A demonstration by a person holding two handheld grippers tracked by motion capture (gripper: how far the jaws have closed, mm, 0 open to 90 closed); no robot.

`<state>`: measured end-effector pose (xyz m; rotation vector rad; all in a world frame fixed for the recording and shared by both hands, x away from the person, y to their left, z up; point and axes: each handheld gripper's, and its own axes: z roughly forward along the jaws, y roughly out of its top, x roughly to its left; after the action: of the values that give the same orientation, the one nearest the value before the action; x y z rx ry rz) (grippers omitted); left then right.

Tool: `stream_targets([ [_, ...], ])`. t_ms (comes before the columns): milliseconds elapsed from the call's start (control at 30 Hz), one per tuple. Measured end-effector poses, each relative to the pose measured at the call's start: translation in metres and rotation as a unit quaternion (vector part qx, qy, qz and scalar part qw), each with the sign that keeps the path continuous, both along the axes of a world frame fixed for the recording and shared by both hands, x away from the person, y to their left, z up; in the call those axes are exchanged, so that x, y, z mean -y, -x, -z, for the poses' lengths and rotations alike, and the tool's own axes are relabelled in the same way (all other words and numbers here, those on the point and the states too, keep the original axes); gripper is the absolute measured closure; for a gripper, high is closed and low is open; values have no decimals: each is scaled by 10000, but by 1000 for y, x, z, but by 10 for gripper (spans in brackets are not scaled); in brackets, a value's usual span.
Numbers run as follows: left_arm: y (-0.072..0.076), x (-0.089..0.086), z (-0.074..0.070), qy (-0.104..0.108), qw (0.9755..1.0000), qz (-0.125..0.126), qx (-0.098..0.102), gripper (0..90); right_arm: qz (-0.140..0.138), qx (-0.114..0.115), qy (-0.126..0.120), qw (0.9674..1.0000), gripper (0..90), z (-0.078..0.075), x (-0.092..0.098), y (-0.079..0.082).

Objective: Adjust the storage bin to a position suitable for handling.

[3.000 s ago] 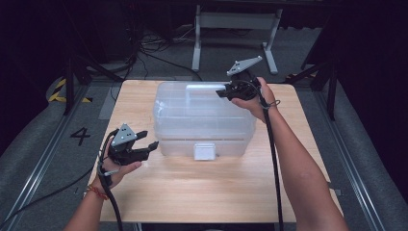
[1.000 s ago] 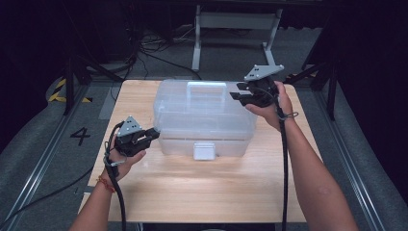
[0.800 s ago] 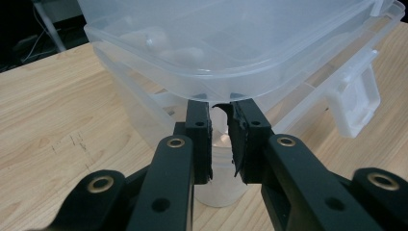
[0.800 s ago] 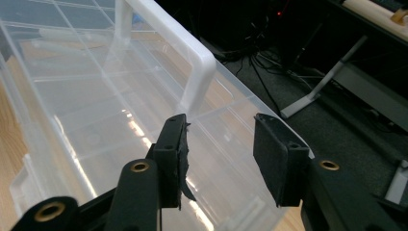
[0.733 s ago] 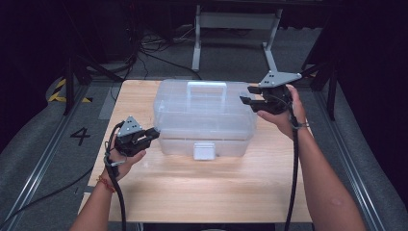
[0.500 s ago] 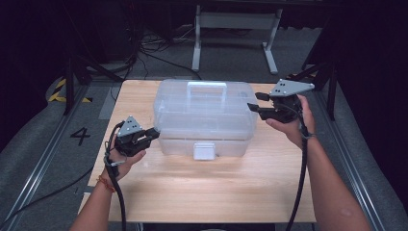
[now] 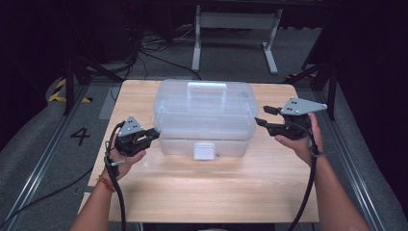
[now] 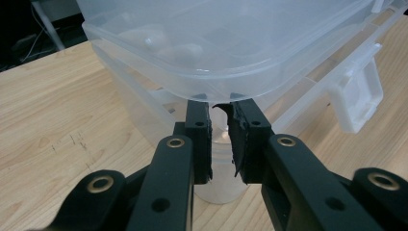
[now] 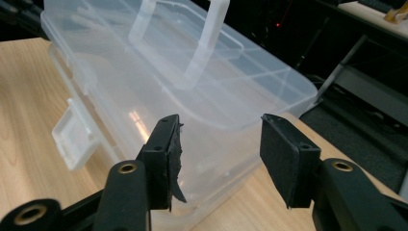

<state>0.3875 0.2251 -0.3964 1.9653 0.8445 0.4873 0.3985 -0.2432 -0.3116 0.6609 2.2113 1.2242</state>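
A clear plastic box (image 7: 204, 115) with a lid handle (image 7: 207, 89) and a white front latch (image 7: 204, 150) stands shut on the wooden table (image 7: 216, 187). My left gripper (image 7: 155, 134) is shut, and its tips sit at the box's front left corner. In the left gripper view the tips of the left gripper (image 8: 220, 108) lie just under the lid rim of the box (image 8: 216, 43). My right gripper (image 7: 262, 115) hovers open beside the box's right end. Its jaws have just been opening with nothing between them. The right gripper (image 9: 219, 125) faces the box (image 9: 159, 62).
Bare wood stretches in front of the box toward the person's side. Beyond the table's far edge are white stand legs (image 7: 233, 29) and cables on a dark floor. A metal rail (image 7: 43, 154) runs along the floor at the left.
The right hand has come off the box's back right corner, moving right and down to its right end, and its jaws stand wider. The left gripper, open at first, is shut against the corner.
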Motion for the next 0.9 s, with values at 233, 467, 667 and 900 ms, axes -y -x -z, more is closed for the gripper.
stream_targets([
  [233, -1, -1, -1, -7, 10000, 13, 33, 788, -80, -137, 22, 9999, 462, 20, 4, 4],
  [467, -2, 0, -2, -25, 10000, 0, 51, 788, -77, -241, 277, 9993, 408, 45, -1, 4],
  [667, -2, 0, -5, -3, 10000, -19, 75, 786, -93, -314, 497, 9982, 386, 63, -8, 1],
  [900, -1, 0, -8, -58, 9999, -19, 114, 782, 78, -89, 448, 9989, 406, 71, -13, -3],
])
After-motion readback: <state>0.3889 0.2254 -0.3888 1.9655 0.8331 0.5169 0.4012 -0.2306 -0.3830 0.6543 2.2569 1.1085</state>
